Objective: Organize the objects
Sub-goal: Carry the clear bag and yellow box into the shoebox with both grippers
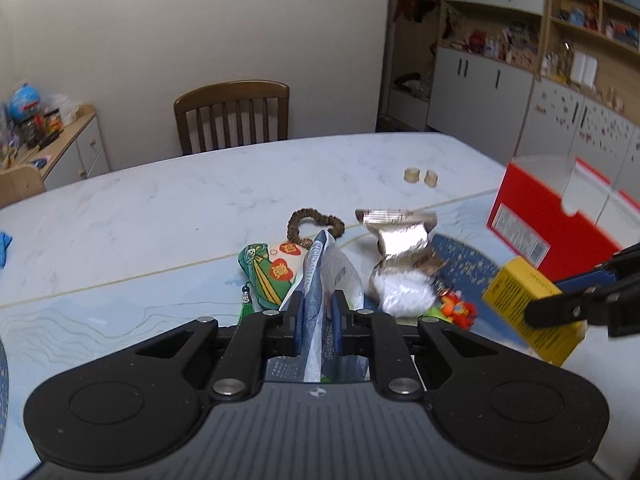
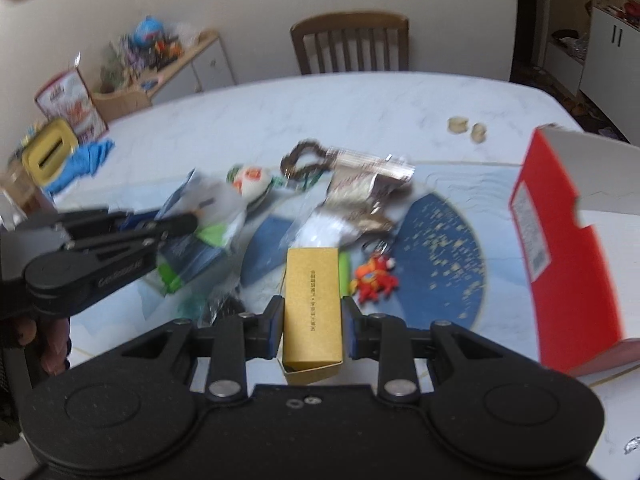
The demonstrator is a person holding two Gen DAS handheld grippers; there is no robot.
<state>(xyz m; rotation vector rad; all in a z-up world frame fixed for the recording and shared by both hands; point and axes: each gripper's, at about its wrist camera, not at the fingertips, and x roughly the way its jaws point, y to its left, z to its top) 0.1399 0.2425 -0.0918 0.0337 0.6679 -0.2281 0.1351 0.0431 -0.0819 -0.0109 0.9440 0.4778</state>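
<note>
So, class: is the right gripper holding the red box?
No, the right gripper grips a yellow box; the red box stands apart.

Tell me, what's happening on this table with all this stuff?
A person is tidying up with two tools. The left hand-held gripper is shut on a blue-and-white plastic packet, and the right hand-held gripper is clamped on a yellow box. A red open box waits on the right. A silver foil pouch, a brown bead bracelet and a red crab charm lie on the table.

Right hand-held gripper (image 2: 312,322) clamps a yellow box (image 2: 314,304)
</note>
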